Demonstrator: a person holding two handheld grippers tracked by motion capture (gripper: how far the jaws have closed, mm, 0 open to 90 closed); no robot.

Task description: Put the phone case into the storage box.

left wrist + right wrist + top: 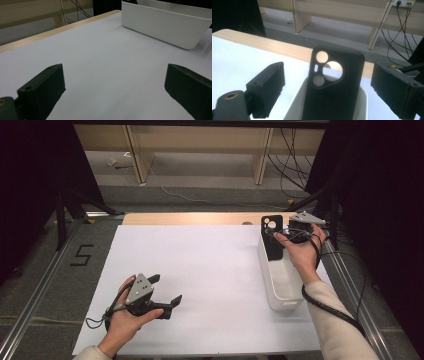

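Left tool [167, 292]: nearest the person, resting low over the white sheet at the table's [200, 217] near left; jaws wide apart, nothing between them.
White sheet [200, 270]: covers most of the table, bare between the two hands.
Bin [280, 285]: white, long and narrow, at the right side, its length running away from the person.
Right tool [327, 92]: held above the bin's far end; jaws spread, one on each side of the case, neither pad touching it.
Phone case [337, 85]: black, standing upright in the far end of the bin, camera cut-outs at the top, long axis vertical.
Key relation: the case sits straight ahead between the right tool's jaws, so the right hand [300, 252] is much the nearer; the left is well apart, across the sheet.
Likely next: either closing on the case's edges or drawing clear; I cannot say which.
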